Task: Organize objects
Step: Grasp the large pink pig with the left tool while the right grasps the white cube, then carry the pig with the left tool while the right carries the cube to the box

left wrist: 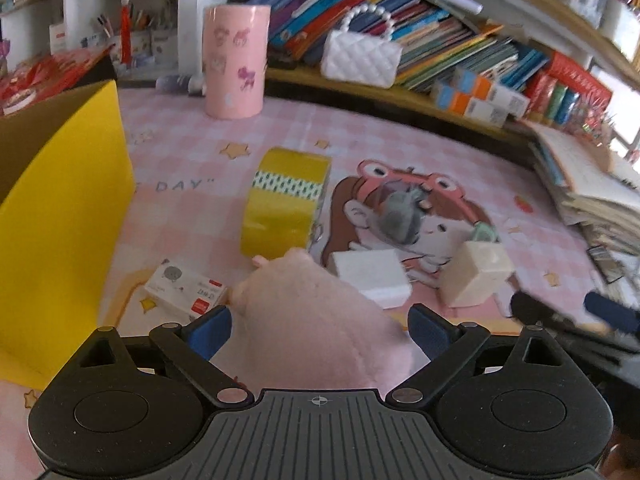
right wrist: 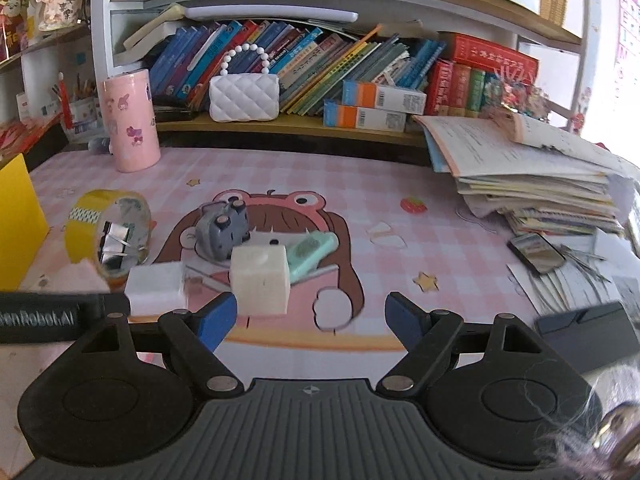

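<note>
I am angling both grippers down over the pink desk mat. My left gripper is straddling a pink plush toy, jaws released. My right gripper is hovering empty, parted, near a cream cube.

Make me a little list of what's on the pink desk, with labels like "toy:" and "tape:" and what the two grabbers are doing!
surface: pink checked desk mat
tape: yellow tape roll, standing on edge
toy: pink plush between the left gripper's jaws, grip unclear
blocks: white block, cream cube
left side: yellow box
back: pink cylinder
right gripper: open, empty
</note>
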A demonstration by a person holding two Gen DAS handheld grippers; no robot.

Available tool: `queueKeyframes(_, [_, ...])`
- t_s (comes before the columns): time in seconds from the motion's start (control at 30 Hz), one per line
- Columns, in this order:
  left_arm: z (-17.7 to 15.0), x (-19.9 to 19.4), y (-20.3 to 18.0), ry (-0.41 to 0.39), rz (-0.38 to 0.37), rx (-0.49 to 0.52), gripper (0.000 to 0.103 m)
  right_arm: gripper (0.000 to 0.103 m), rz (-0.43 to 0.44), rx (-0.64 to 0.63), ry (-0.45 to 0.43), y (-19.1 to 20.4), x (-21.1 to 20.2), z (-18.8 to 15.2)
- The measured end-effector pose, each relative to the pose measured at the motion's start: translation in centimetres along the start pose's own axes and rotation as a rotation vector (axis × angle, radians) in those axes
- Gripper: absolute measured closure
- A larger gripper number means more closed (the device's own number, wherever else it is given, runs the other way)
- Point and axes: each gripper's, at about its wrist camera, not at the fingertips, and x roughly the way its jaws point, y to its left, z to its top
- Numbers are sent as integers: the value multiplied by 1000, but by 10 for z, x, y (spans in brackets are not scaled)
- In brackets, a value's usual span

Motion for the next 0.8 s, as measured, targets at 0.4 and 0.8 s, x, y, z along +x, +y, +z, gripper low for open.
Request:
queueKeyframes(0.4, [-12,-25,21,8,-85,-40,37,26,68,-34,38,17,41,11])
queueKeyframes(0.8, [-46,-70,57,12,-91,-140,37,67,89,23,52,18,47,11])
